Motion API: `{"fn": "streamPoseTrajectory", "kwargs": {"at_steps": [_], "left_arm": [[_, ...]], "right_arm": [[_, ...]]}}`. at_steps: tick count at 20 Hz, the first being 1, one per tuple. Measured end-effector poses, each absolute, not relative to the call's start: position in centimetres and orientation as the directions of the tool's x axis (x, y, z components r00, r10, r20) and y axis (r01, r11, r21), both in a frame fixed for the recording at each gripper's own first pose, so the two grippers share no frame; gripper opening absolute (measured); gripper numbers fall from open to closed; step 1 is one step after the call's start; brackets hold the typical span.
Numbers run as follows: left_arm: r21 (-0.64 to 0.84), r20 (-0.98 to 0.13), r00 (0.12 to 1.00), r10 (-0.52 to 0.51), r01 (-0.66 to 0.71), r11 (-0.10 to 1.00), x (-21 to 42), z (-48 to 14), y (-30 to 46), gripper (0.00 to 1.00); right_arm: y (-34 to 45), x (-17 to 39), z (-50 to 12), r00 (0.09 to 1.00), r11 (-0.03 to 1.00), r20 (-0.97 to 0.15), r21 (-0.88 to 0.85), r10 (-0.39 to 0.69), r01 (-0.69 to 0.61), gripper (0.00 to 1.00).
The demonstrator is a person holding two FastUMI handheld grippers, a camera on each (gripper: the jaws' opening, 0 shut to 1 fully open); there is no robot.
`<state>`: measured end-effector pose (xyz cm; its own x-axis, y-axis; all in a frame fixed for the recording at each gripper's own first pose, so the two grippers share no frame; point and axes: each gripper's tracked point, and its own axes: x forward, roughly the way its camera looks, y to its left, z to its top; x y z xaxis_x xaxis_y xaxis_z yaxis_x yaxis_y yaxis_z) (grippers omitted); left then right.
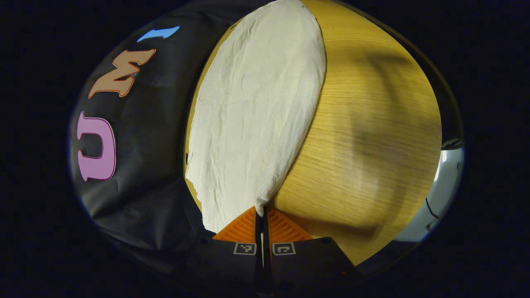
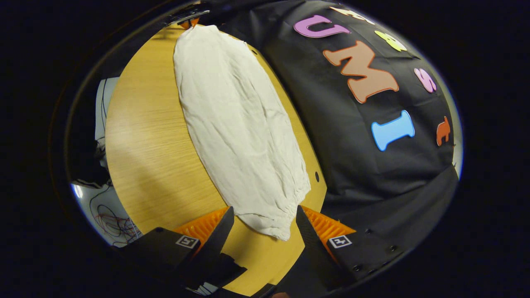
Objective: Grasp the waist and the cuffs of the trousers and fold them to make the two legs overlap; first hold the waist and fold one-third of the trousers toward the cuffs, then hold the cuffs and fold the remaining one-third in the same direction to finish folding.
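Left gripper (image 1: 262, 215): fingers closed, pinching one end of trousers (image 1: 256, 116), anchoring it for folding | Right gripper (image 2: 265, 215): fingers spread wide, straddling the opposite gathered end without contact | Trousers: flat on table (image 2: 145, 157), beside its wall-side edge, long axis running gripper to gripper

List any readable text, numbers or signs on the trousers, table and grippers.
On the trousers: none, plain cloth.
On the table: none, just wood grain.
On the left gripper: two square coded markers, a block pattern with no letters or digits.
On the right gripper: two more such markers, again no readable text.
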<state>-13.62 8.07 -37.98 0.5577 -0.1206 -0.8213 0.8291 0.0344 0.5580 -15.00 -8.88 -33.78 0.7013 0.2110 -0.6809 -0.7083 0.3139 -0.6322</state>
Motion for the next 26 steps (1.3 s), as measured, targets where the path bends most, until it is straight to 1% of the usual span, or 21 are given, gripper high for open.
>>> {"fn": "streamPoseTrajectory", "kwargs": {"at_steps": [2,3,4,5,8,9,10,12,14,15,16,18,19,20,21,23,24,26], "left_arm": [[0.562,-0.819,0.561,-0.119,0.827,0.036,-13.6,-38.0,8.0,0.0],[0.563,-0.818,0.564,-0.116,0.825,0.042,-13.6,-37.9,8.0,0.0],[0.564,-0.817,0.566,-0.114,0.824,0.05,-13.6,-38.0,8.0,0.0],[0.564,-0.816,0.567,-0.113,0.824,0.057,-13.6,-38.0,8.0,0.0],[0.564,-0.817,0.567,-0.11,0.824,0.054,-13.6,-38.0,8.0,0.0],[0.565,-0.817,0.567,-0.108,0.824,0.053,-13.7,-38.0,8.0,0.0],[0.565,-0.817,0.567,-0.106,0.823,0.056,-13.7,-38.0,8.0,0.0],[0.565,-0.817,0.568,-0.101,0.823,0.06,-13.7,-38.0,8.0,0.0],[0.566,-0.817,0.569,-0.098,0.822,0.06,-13.7,-38.0,8.0,0.0],[0.566,-0.817,0.569,-0.096,0.823,0.059,-13.7,-38.0,8.0,0.0],[0.564,-0.818,0.567,-0.093,0.824,0.059,-13.7,-38.0,8.0,0.0],[0.56,-0.821,0.564,-0.09,0.825,0.068,-13.7,-38.0,8.0,0.0],[0.559,-0.821,0.564,-0.09,0.826,0.071,-13.7,-38.0,8.0,0.0],[0.56,-0.821,0.564,-0.089,0.826,0.071,-13.7,-38.0,8.1,0.0],[0.559,-0.821,0.564,-0.09,0.826,0.077,-13.7,-38.0,8.1,0.0],[0.563,-0.816,0.572,-0.086,0.82,0.105,-13.5,-37.7,8.1,0.0],[0.585,-0.8,0.594,-0.081,0.803,0.115,-13.2,-37.3,8.0,0.0],[0.615,-0.776,0.627,-0.075,0.777,0.13,-12.6,-35.6,7.5,0.0]], "right_arm": [[-8.9,-15.1,-34.9,0.676,0.265,-0.708,-0.625,0.205,-0.735,0.98],[-9.0,-15.3,-35.7,0.659,0.252,-0.724,-0.612,0.204,-0.75,0.95],[-8.9,-15.5,-36.0,0.65,0.241,-0.733,-0.607,0.2,-0.758,0.95],[-8.7,-15.3,-36.1,0.651,0.222,-0.73,-0.613,0.206,-0.758,0.97],[-8.4,-14.7,-36.9,0.638,0.19,-0.744,-0.609,0.2,-0.77,0.93],[-8.3,-14.3,-37.1,0.638,0.184,-0.744,-0.611,0.197,-0.77,0.89],[-8.2,-14.1,-37.3,0.634,0.181,-0.749,-0.608,0.193,-0.773,0.88],[-8.0,-13.4,-37.7,0.638,0.182,-0.747,-0.612,0.187,-0.769,0.84],[-7.7,-12.8,-38.2,0.657,0.16,-0.731,-0.637,0.184,-0.754,0.84],[-7.5,-12.6,-38.5,0.668,0.132,-0.721,-0.656,0.183,-0.743,0.74],[-7.3,-12.6,-38.8,0.676,0.101,-0.715,-0.67,0.178,-0.736,0.69],[-7.3,-12.9,-39.9,0.676,0.062,-0.719,-0.677,0.162,-0.734,0.45],[-7.4,-13.1,-40.1,0.678,0.06,-0.719,-0.678,0.157,-0.733,0.23],[-7.5,-12.7,-40.0,0.687,0.077,-0.711,-0.684,0.153,-0.725,0.09],[-7.6,-12.8,-39.9,0.679,0.107,-0.719,-0.671,0.147,-0.734,0.13],[-7.8,-12.7,-39.6,0.659,0.166,-0.74,-0.639,0.134,-0.751,0.13],[-7.7,-12.3,-39.0,0.667,0.175,-0.733,-0.645,0.132,-0.744,0.09],[-7.5,-11.4,-37.6,0.69,0.193,-0.71,-0.664,0.142,-0.723,0.09]]}}
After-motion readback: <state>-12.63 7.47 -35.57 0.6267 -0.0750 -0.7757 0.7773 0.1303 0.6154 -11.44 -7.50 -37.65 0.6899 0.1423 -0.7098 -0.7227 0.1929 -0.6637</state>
